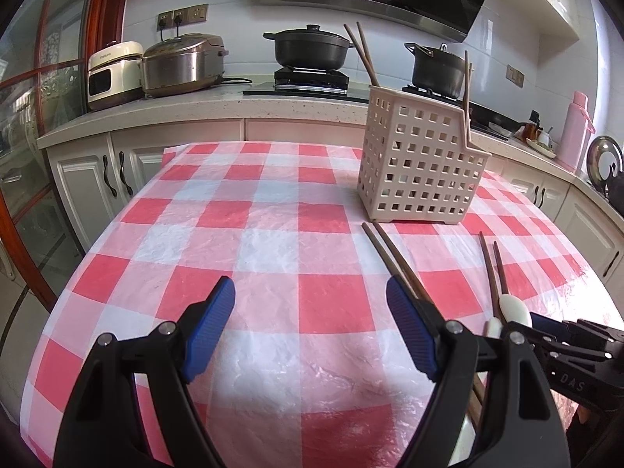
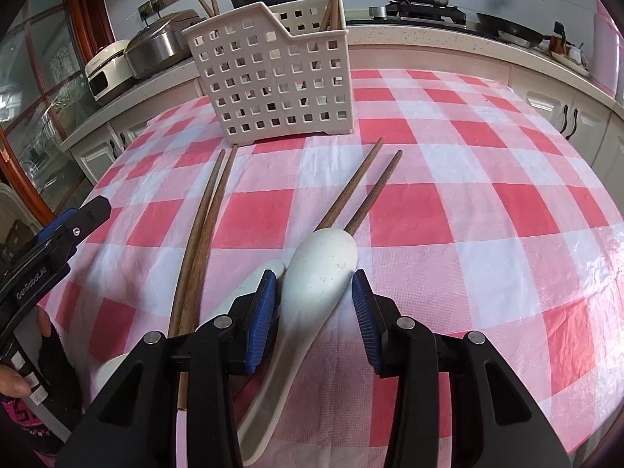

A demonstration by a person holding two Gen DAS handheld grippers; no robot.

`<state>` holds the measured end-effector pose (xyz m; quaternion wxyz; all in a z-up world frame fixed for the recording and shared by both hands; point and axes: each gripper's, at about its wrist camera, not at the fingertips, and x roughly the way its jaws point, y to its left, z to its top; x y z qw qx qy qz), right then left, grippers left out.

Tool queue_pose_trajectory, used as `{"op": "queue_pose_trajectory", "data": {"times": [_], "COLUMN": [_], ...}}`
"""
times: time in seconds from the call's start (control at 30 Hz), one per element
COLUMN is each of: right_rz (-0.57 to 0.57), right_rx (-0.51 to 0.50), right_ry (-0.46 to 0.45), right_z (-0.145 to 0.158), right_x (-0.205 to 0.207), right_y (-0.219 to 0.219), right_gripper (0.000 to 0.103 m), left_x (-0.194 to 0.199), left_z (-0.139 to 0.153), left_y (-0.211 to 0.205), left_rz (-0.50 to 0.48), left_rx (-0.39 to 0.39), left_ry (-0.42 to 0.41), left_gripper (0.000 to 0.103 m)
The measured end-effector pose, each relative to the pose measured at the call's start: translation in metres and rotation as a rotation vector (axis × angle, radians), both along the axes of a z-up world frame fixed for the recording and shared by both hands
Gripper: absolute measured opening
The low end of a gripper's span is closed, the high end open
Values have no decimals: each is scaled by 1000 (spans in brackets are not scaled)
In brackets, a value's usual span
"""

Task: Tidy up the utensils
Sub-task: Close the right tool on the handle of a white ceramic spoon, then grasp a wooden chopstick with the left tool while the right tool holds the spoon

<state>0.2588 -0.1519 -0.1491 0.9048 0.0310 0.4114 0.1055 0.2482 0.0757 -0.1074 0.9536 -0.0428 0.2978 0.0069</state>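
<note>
Right wrist view: the right gripper (image 2: 315, 308) straddles a white spoon (image 2: 318, 273) lying on the checked worktop (image 2: 487, 202); its jaws stand partly open, the left pad touching the spoon's edge, the right pad just clear. A 2nd spoon (image 2: 249, 286) lies beside it, with 2 chopstick pairs (image 2: 202, 234) near the perforated basket (image 2: 273, 78). The left gripper (image 1: 310, 327) hovers wide open and empty.
</note>
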Motion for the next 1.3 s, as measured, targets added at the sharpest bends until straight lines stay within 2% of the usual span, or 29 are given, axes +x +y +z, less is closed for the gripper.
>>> {"op": "queue_pose_trajectory", "data": {"times": [0.1, 0.6, 0.93, 1.0, 1.3], "right_rz": [-1, -26, 11, 9, -27], "right_rx": [6, 88, 105, 107, 117], "right_ry": [-2, -56, -70, -77, -92], "right_z": [0, 12, 9, 11, 13], "right_x": [0, -11, -25, -27, -32], "right_y": [-3, -34, -31, -32, -50], "right_gripper": [33, 32, 32, 32, 32], "left_x": [0, -6, -28, -28, -19], "left_z": [0, 3, 0, -1, -4], "left_y": [-4, -48, -64, -68, -97], "left_rz": [-11, -122, -154, -170, -268], "left_rx": [5, 39, 68, 63, 44], "left_ry": [5, 26, 30, 42, 96], "left_gripper": [77, 76, 76, 74, 49]}}
